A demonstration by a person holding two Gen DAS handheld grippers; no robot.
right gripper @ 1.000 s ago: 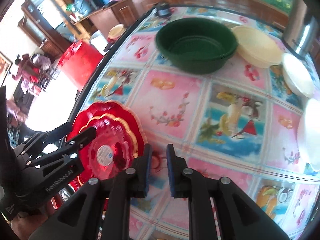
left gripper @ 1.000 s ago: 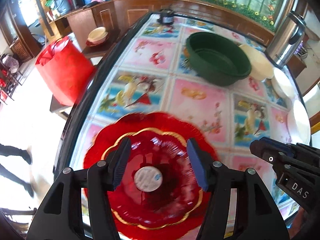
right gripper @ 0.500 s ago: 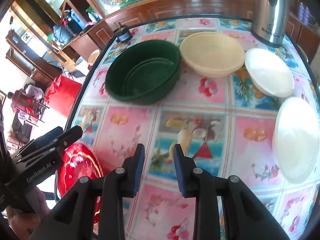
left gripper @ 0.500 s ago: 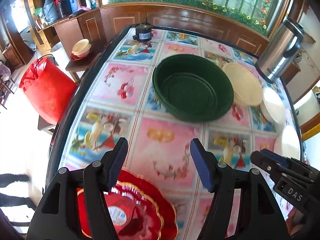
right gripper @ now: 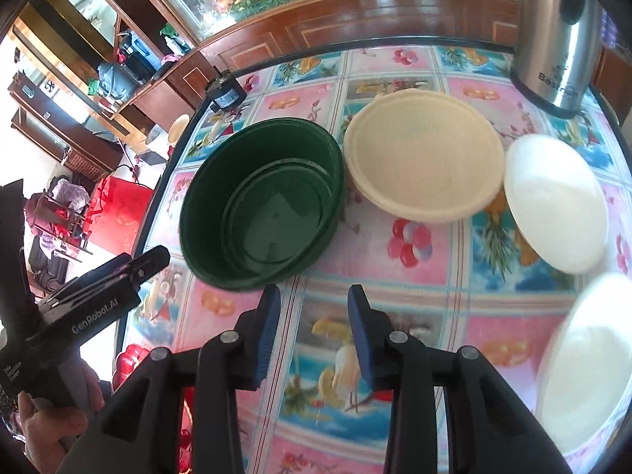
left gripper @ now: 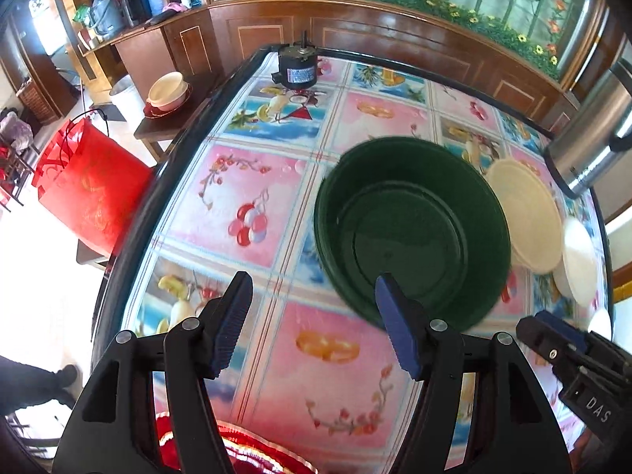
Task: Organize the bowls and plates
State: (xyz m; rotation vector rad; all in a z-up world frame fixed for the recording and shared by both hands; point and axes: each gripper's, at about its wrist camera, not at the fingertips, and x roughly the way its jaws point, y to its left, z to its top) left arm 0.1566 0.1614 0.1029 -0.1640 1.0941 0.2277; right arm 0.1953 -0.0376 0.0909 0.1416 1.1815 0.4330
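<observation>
Both tools gape with nothing between their pads: the left tool before the green bowl, the right tool nearby. The bowl sits on the table beside a cream bowl (white plates further right).

We held our left gripper above the table with its jaws spread wide and nothing between the blue pads. Our right gripper hovered just to its right, jaws parted more narrowly, also empty. Our left hand was wrapped around the left gripper's handle at the right-wrist view's lower left corner.
</observation>
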